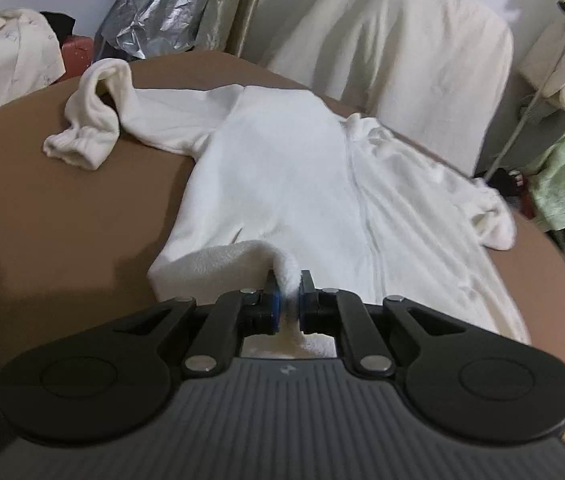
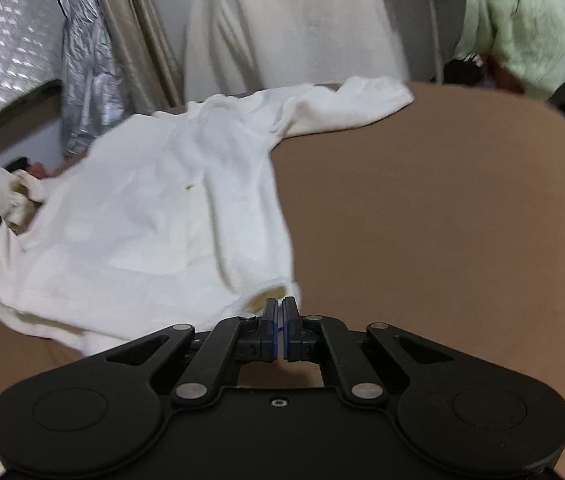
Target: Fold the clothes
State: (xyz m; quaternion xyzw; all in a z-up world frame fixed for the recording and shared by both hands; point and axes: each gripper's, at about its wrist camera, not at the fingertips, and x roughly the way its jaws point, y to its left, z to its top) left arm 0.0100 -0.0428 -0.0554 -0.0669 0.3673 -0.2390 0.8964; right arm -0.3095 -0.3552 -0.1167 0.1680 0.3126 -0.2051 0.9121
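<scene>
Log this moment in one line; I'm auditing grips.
left gripper: shut on garment hem | right gripper: shut, at hem | table

White fleece garment (image 1: 282, 168) lies spread on brown round table (image 1: 62, 216), one sleeve (image 1: 90, 120) folded over far-left, cream draped cloth (image 1: 398, 52) behind table, crinkled silver plastic sheet (image 1: 158, 4) back-left.
</scene>
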